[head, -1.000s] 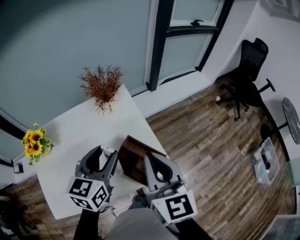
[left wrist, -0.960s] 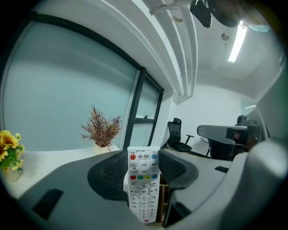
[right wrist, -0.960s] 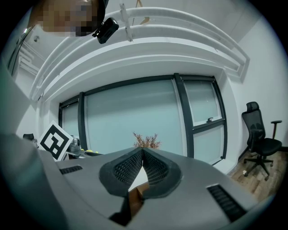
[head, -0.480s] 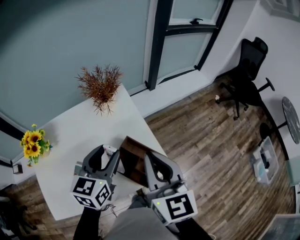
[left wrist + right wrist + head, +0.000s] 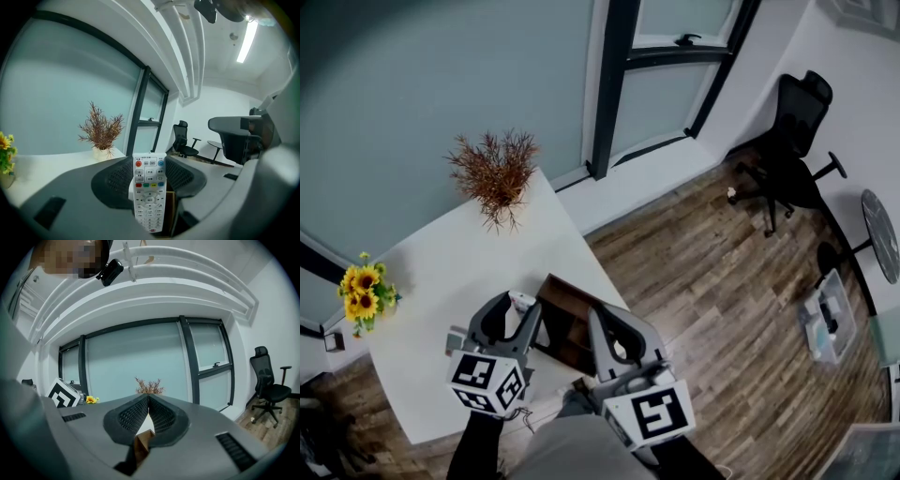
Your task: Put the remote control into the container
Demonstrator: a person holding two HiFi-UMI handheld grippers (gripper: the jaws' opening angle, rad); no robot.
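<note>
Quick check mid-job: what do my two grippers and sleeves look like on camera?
The left gripper and right gripper are both grey, with curved jaws lined by black mesh-textured pads. Each carries a white cube printed with black square markers. The sleeves are dark.

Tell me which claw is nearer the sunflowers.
Left. In the head view the left claw, holding the remote, sits to the right of the sunflowers; the right claw is farther right, beyond the brown box.
</note>
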